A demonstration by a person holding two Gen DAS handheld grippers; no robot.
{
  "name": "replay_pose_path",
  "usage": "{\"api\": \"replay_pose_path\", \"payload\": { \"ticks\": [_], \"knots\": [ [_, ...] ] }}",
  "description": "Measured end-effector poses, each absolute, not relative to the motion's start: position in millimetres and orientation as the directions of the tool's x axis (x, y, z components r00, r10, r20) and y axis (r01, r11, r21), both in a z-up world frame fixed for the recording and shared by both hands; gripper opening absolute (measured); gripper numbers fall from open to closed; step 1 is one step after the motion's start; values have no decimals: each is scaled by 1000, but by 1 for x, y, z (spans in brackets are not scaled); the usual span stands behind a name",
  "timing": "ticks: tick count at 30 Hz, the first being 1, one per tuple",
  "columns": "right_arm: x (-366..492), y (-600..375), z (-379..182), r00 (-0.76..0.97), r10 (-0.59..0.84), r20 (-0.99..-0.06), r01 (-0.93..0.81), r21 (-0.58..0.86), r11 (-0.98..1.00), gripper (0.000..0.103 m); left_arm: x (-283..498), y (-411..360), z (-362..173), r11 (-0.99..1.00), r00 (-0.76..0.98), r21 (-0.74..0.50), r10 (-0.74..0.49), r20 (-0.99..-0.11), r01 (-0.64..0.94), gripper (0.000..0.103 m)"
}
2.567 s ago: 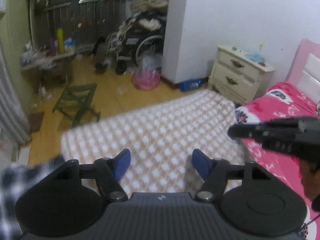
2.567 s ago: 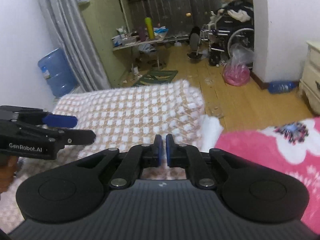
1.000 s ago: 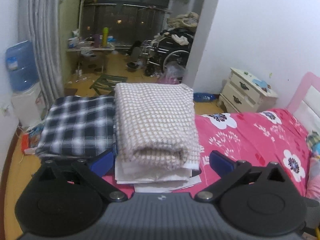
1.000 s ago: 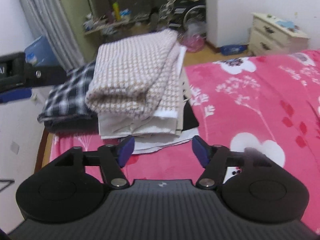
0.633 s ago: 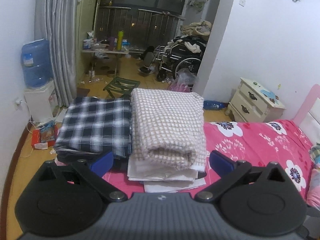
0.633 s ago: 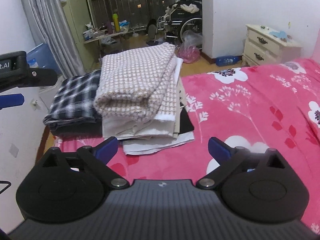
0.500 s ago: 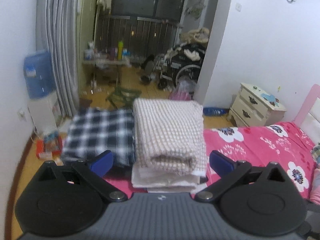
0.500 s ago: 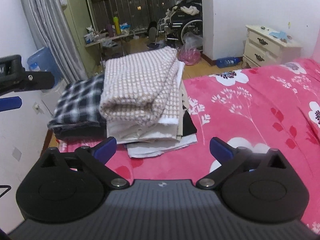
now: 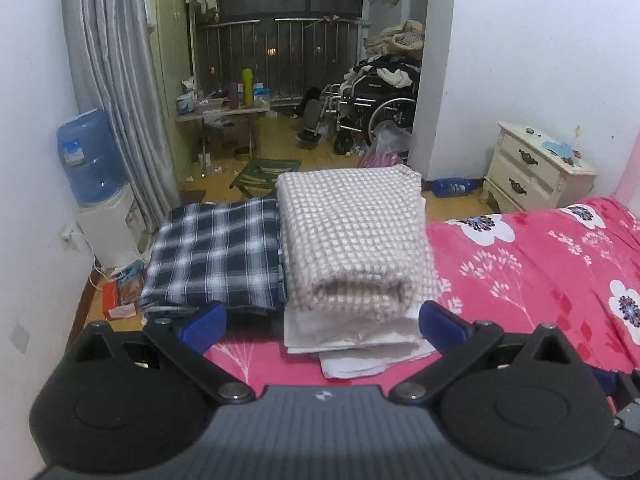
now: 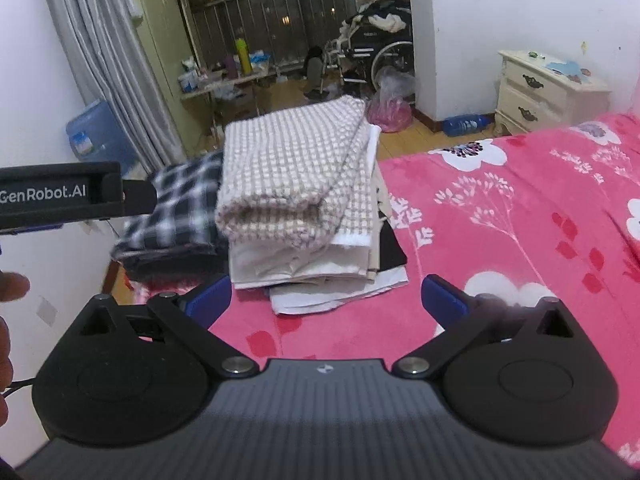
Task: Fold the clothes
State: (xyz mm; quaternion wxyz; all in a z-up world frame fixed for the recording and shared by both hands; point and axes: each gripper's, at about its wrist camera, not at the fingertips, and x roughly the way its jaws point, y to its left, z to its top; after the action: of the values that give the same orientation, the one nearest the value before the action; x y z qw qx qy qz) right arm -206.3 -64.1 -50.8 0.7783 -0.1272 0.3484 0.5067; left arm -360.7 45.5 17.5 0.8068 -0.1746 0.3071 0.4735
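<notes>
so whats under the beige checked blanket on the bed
Under the beige checked blanket is a stack of folded pale cloths, with a black piece showing at the right edge. How many layers lie beneath is hidden.

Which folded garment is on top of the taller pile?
The beige waffle-knit one; it caps the white stack, while the dark plaid shirt lies lower beside it.

Cream nightstand [image 9: 532, 172], blue water jug [image 9: 86, 158], wheelchair [image 9: 380, 100], grey curtain [image 9: 116, 80]
</notes>
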Motion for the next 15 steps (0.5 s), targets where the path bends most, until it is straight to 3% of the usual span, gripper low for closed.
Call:
{"api": "replay_pose_path", "payload": {
  "ticks": [8,15],
  "knots": [
    [-190,-50,-57,225,668,-710,-876,153,458,102,-341,59,12,532,364,49,641,-676,-845,103],
    [-195,-35,-60,283,627,-726,-899,27,437,102,-341,69,-11,491,335,-10,579,-743,-871,103]
  ]
}}
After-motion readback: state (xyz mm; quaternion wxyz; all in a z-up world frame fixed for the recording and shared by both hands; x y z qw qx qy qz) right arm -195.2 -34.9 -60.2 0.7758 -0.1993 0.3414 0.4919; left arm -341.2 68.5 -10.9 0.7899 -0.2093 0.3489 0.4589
